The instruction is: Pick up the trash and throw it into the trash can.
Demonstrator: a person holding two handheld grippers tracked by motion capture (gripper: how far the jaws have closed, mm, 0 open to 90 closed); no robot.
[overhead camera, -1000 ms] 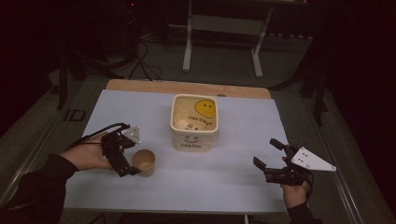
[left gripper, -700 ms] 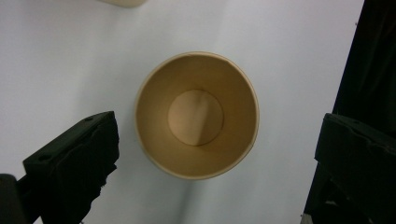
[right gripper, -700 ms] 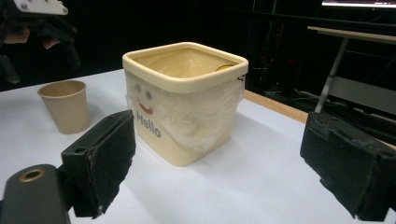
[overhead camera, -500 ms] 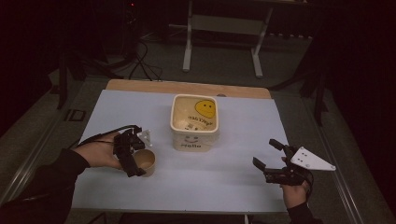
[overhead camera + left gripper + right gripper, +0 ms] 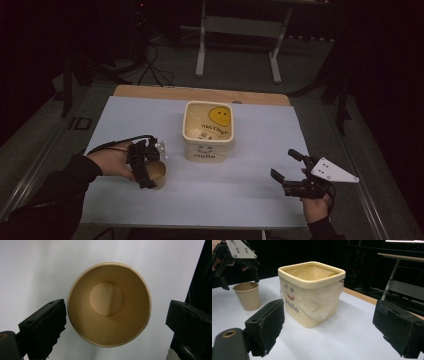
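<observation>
1. left gripper (image 5: 145,167) sits lower left of the high view, directly above the paper cup (image 5: 157,174). in the left gripper view the cup (image 5: 109,303) is seen straight down its mouth, empty, upright on the white table (image 5: 240,192).
2. left jaws stand apart, one each side of the cup rim; the left pad looks just beside the rim, the right one clear of it. nothing gripped yet. judgement: held this way to straddle the cup for a side squeeze.
3. the bin (image 5: 208,131), cream, square, with a smiley and "hello", stands at centre of the high view, lined with clear film. cup is just left of and below it in frame, apart from it.
4. right gripper (image 5: 295,175) rests lower right of the high view, jaws wide and empty, pointed at the bin (image 5: 312,293); its own view also catches the cup (image 5: 247,295) and the left gripper (image 5: 238,271) at upper left. judgement: parked, waiting.
5. change: a second ago the left gripper lay left of the cup; it has since swung over the top of it. cup, bin and right gripper hold the same places.
</observation>
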